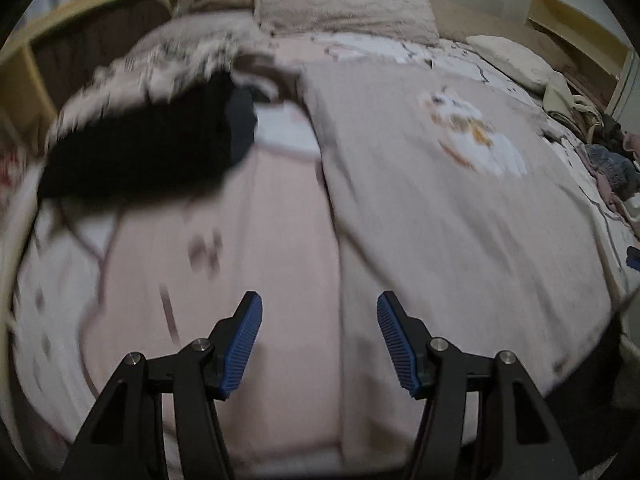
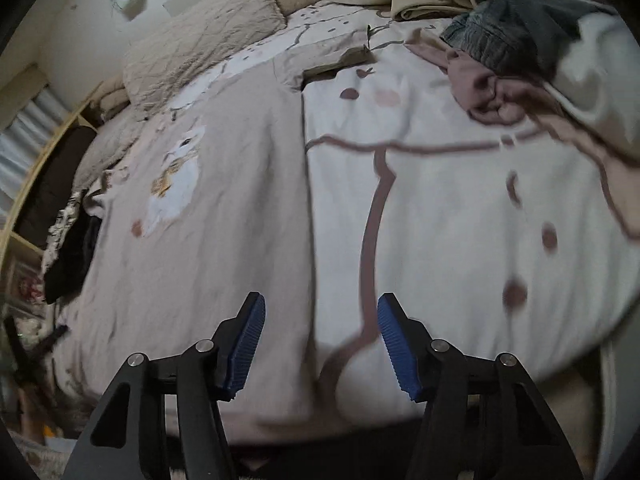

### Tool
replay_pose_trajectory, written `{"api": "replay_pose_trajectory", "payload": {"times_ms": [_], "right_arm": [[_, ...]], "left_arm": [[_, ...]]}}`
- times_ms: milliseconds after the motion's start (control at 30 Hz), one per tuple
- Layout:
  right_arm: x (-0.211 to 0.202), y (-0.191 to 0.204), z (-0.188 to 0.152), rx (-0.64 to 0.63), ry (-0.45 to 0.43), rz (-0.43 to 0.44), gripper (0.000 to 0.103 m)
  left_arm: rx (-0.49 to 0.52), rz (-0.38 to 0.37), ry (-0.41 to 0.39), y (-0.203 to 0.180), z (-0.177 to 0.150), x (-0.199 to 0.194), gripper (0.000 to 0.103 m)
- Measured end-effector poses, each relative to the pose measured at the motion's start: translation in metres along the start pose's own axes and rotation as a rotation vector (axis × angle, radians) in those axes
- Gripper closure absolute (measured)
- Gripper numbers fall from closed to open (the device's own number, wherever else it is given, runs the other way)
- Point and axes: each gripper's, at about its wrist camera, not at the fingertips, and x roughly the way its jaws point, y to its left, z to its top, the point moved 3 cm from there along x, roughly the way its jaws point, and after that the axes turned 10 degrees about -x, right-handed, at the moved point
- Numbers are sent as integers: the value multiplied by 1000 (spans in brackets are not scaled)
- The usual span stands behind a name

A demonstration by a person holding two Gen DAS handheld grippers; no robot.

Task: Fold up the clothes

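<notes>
From where I stand the beige garment [image 1: 440, 208] lies spread flat on the bed [image 2: 460, 208], a long piece with a white rabbit print [image 1: 476, 136] on it, and neither claw has a hold of anything. Furthest left, a dark garment [image 1: 136, 148] sits heaped near the bed's edge, too blurred to name more closely. The left claw [image 1: 319, 340] hangs above the bedcover with its blue pads standing roughly half apart and nothing between them; the beige garment's long straight edge runs just beside its right pad. I would judge the step in hand to be taking up the near hem for a fold, and to do it well each claw should come down on a corner of that hem, pinch only the garment's cloth and not the quilt cover under it, then lift both ends together so the edge stays straight. The fabric looks soft and a little rumpled, so it would likely sag in the middle if the two were raised unevenly. The right claw [image 2: 320, 340] is likewise half open and empty, poised over the garment's other long edge where it meets the white cover with brown branch lines. Off to the right, well apart from the spread piece, waits a heap of unfolded clothes [image 2: 500, 36]: a grey knit, something mauve, something cream.
</notes>
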Motion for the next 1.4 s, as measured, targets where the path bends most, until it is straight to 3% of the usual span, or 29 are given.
{"api": "replay_pose_trajectory", "payload": {"times_ms": [67, 133, 267, 367, 433, 467, 500, 567, 600, 667, 767, 833, 967, 1033, 1100, 1133, 1200, 1267, 1400], "right_arm": [[0, 16, -10, -55, 6, -37, 44], [5, 17, -22, -36, 32, -14, 44], [16, 7, -44, 74, 71, 42, 44], [19, 10, -43, 83, 65, 26, 44], [21, 12, -44, 84, 61, 11, 44], [22, 14, -44, 74, 56, -8, 49], [22, 16, -43, 56, 47, -36, 70], [12, 19, -34, 16, 9, -64, 99], [3, 20, -27, 9, -22, -78, 98], [-21, 34, -4, -81, -127, -142, 98], [-28, 85, 22, -328, -166, -164, 98], [-12, 122, 23, -438, -132, -75, 99], [51, 182, -11, -641, 77, 111, 98], [68, 196, -28, -684, 145, 148, 97], [61, 196, -34, -671, 134, 174, 93], [55, 194, -34, -660, 117, 180, 86], [38, 180, -27, -587, 71, 147, 19], [19, 167, -17, -498, -8, 130, 16], [13, 146, -5, -367, -14, 134, 18]], "left_arm": [[-51, -29, 26, 3, -15, 4, 43], [-95, -54, 50, 3, -26, 9, 42], [-79, -67, 40, -8, -35, 7, 31], [-67, -85, 57, -19, -38, 10, 30], [-28, -57, 55, -28, -41, 15, 30], [-9, -36, 50, -31, -42, 16, 30], [0, -26, 43, -33, -42, 16, 36], [-17, -45, 34, -29, -42, 11, 71], [-34, -56, 35, -26, -41, 9, 75], [-72, -75, 38, -16, -40, 7, 80], [-107, -95, 39, -13, -40, 6, 80], [-104, -91, 33, -17, -40, 6, 80], [-110, -95, 27, -17, -42, 5, 80], [-119, -101, 30, -15, -43, 4, 80], [-129, -107, 31, -13, -44, 3, 80], [-132, -111, 31, -13, -45, 2, 80], [-134, -112, 33, -13, -44, 2, 80], [-138, -110, 37, -13, -43, 3, 80], [-138, -103, 33, -15, -40, 6, 80]]}}
